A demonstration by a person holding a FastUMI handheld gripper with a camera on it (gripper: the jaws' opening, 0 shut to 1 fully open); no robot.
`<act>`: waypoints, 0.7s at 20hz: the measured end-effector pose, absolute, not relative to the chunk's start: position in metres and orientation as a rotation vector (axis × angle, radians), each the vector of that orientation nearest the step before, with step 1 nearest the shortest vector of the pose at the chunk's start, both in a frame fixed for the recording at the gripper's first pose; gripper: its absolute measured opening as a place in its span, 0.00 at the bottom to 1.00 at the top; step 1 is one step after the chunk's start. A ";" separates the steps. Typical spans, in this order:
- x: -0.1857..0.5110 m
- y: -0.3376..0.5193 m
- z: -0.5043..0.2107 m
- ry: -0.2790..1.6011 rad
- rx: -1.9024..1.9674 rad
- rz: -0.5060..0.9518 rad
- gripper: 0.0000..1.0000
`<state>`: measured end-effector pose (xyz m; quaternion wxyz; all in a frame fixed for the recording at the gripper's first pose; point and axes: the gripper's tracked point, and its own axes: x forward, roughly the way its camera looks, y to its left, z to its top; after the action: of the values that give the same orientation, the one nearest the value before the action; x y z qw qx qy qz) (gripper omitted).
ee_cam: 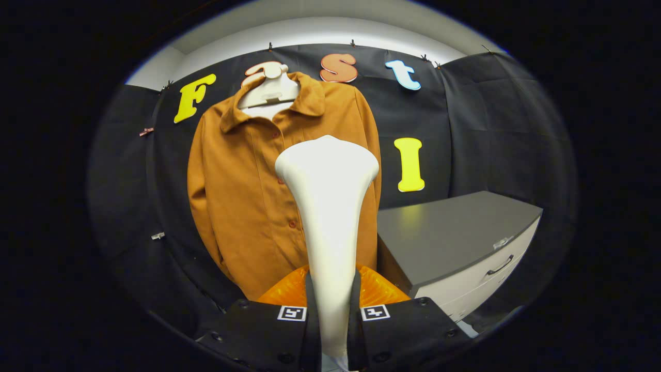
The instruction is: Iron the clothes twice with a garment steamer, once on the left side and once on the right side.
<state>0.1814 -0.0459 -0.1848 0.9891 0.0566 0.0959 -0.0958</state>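
A brown button-up shirt [242, 196] hangs on a white hanger [268, 90] against the booth's black wall. My gripper [332, 305] is shut on the white garment steamer [329, 206], both fingers pressing its slim handle. The steamer stands upright between the fingers, its wide head raised in front of the shirt's right half, just right of the button line. I cannot tell whether the head touches the cloth. The steamer hides part of the shirt's lower right front.
A grey-topped cabinet [454, 232] with a white drawer front and a handle stands to the right of the shirt, close to its hem. The black cloth wall closes in on the left and behind.
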 end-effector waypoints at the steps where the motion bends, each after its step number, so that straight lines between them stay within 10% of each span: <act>1: 0.186 -0.038 -0.171 0.188 0.114 -0.180 0.23; 14: 0.292 0.083 -0.147 0.198 0.071 -0.099 0.23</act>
<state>0.2923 0.0829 -0.1467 0.9933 0.0353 0.0988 -0.0492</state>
